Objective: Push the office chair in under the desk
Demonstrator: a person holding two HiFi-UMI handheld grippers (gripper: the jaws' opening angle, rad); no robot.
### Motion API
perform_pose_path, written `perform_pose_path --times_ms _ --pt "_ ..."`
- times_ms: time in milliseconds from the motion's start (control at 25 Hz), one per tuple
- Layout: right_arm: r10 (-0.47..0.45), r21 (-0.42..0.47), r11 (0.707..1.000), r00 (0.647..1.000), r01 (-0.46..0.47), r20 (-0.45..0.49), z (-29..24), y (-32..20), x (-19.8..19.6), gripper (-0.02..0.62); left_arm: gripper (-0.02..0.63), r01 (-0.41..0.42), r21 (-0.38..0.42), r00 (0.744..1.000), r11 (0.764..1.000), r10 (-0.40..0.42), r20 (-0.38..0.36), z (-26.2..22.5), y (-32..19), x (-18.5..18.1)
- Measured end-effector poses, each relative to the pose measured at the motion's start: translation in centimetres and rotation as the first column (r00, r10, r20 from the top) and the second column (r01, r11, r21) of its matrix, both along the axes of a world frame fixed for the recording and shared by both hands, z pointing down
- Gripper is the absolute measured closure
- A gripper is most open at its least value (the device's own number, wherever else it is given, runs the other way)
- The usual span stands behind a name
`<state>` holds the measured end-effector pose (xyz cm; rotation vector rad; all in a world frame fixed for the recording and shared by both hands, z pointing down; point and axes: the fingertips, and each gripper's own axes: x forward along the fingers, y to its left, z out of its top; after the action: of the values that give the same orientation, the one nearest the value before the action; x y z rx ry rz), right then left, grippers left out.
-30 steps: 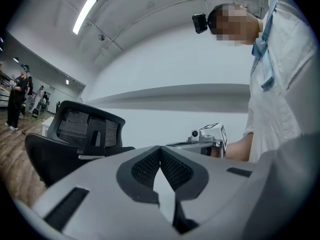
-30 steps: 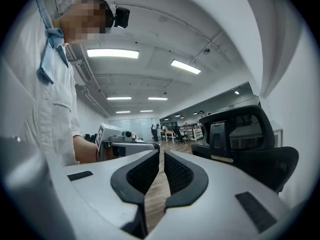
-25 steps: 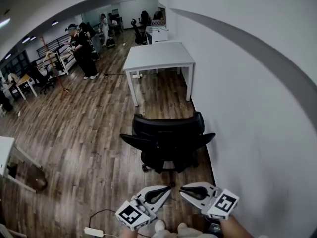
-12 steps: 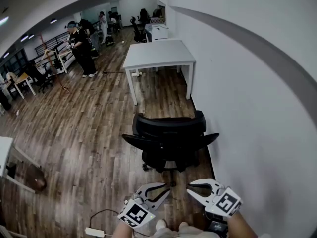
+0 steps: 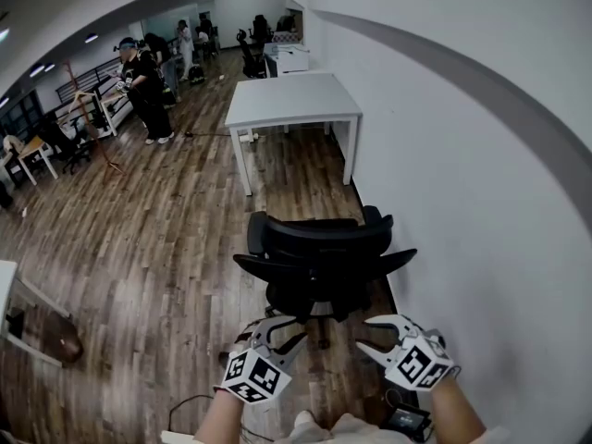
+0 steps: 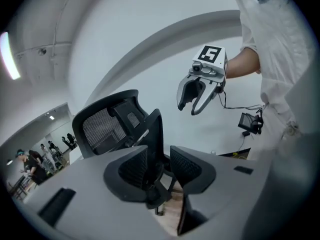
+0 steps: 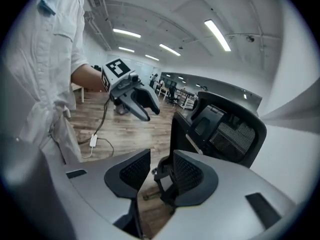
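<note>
We hold the left gripper point(image 5: 282, 333) and right gripper point(image 5: 365, 335) behind the office chair point(image 5: 319, 262), jaws apart, just opened, apparently touching nothing. The chair stands beside the wall point(image 5: 462, 202), short of the desk point(image 5: 291, 100)'s near edge; open floor point(image 5: 296, 192) lies between.

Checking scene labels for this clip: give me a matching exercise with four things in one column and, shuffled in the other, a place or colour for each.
Things:
1. chair
2. desk
3. standing person
4. power strip

Descriptions:
A. white, against the wall, beyond the chair
B. black, out on the floor, short of the desk
C. small, lying flat on the floor
D. far left, in dark clothes

Pairs: 1-B; 2-A; 3-D; 4-C
</note>
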<state>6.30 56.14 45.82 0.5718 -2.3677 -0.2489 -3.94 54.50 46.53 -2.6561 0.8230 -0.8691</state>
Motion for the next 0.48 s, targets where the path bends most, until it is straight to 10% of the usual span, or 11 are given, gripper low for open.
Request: perform_pose_path --times_ms 480 --pt "0.085 0.124 0.991 0.959 -0.053 -0.272 -0.4 -9.9 3.2 0.430 0.397 0.021 0.056 0.955 0.998 -0.036 0.294 0.9 -7.6 -2.6"
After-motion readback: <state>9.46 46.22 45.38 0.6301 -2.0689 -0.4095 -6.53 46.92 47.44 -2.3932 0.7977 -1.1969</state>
